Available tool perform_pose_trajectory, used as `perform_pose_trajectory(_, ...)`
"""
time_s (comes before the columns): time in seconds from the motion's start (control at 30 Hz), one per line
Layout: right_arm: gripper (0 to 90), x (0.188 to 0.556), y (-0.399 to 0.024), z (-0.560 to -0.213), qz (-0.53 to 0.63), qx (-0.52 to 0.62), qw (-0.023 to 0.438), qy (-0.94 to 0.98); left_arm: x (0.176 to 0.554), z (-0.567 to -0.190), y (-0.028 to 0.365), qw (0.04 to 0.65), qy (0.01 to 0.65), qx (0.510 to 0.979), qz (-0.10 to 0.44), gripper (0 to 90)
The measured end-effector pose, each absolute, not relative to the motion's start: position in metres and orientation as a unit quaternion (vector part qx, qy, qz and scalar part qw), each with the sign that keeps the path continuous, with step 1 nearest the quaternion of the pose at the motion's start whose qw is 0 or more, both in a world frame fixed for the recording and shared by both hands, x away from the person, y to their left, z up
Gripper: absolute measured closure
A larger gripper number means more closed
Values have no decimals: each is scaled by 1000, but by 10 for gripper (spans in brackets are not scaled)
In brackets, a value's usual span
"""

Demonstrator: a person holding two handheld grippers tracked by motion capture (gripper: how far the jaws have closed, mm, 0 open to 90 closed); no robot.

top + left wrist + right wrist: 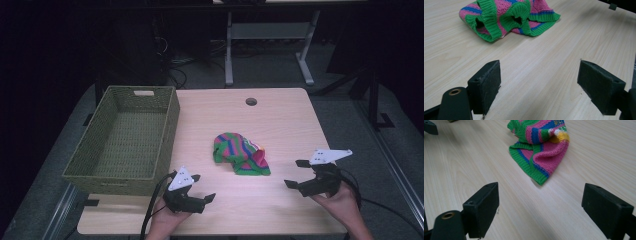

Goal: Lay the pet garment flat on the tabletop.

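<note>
The wooden table (pixel 280 115) spreads out beneath both sets of fingers, bare wood showing between each pair in the gripper views. The woven green basket (pixel 125 137) stands on the table's left part, just beyond and to the left of the left gripper's fingers, well apart from the right gripper's.

The striped knitted garment (pixel 241 154), in green, pink and blue, lies crumpled on the table ahead of both pairs of fingers and between the two grippers. In the left gripper view the garment (pixel 509 17) lies beyond the fingertips, toward the upper left, its ribbed green openings facing the camera. In the right gripper view the garment (pixel 541 147) lies ahead of the fingers, its green hem corner nearest them but not touching.

The left gripper (pixel 201 188) is released, its fingers (pixel 486 85) spread wide with nothing between them. The right gripper (pixel 296 174) is likewise released, fingers (pixel 482 207) wide apart and empty.
</note>
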State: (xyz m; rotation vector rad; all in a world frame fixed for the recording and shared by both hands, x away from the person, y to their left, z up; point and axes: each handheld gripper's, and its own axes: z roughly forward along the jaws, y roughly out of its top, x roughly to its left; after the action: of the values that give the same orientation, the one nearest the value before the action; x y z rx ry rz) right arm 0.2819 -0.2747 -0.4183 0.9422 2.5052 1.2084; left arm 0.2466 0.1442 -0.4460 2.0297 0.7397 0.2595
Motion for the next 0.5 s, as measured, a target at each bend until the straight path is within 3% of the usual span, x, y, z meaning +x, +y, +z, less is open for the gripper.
perform_pose_trajectory(0.5,142,315,-229,-401,380,272,68,881,247,-446,144,466,303,825,104,185)
